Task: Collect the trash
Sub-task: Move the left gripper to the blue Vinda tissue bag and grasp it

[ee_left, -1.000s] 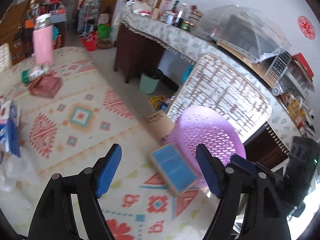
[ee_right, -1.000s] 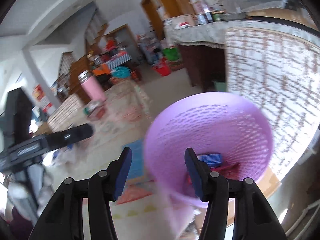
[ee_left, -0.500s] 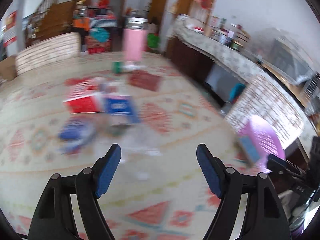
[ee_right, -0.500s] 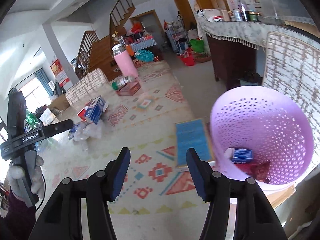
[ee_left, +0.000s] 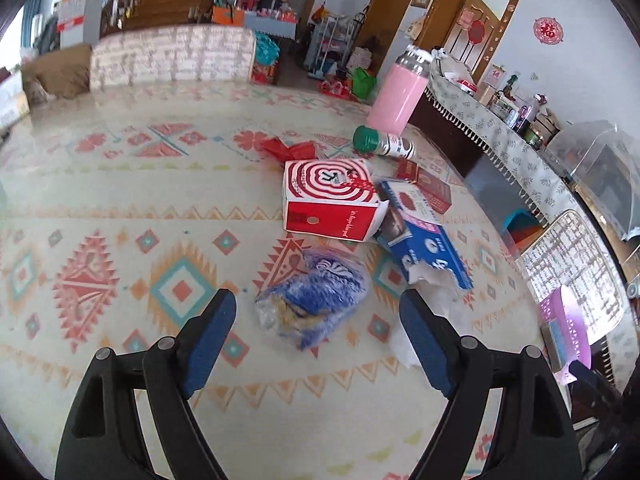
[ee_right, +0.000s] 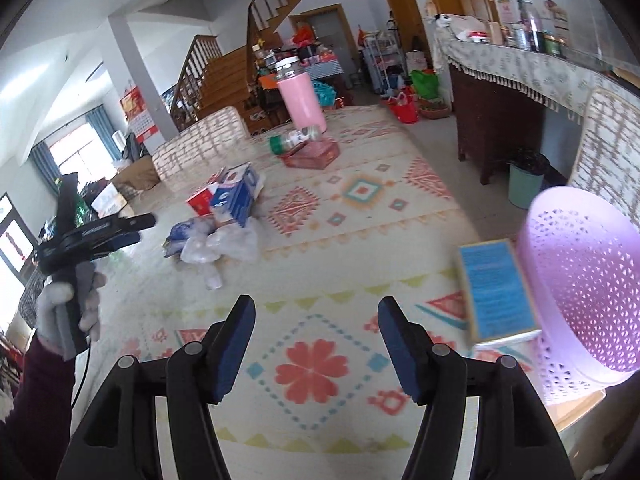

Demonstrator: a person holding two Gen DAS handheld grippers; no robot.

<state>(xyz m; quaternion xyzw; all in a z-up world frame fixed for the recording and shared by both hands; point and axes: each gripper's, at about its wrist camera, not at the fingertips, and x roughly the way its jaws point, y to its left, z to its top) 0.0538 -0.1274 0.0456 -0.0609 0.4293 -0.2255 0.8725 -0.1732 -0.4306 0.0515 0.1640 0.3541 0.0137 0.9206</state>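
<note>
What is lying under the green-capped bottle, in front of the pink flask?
In the right wrist view, the green-capped bottle lies on its side, resting on a flat dark red box on the patterned cloth. What is under the box is hidden.

On the patterned tablecloth there are three cardboard boxes in the pile: one red and white box with rings on top, one blue and white box, and one flat dark red box. There is one blue crinkly plastic bag and one clump of clear plastic wrap. There is one red crumpled wrapper. There is one small bottle with a green cap, lying on its side, and one tall pink bottle, standing up. There is one purple plastic basket with holes, and one flat blue box just beside it. Two chair backs with a woven look show, one far and one near the basket.
</note>
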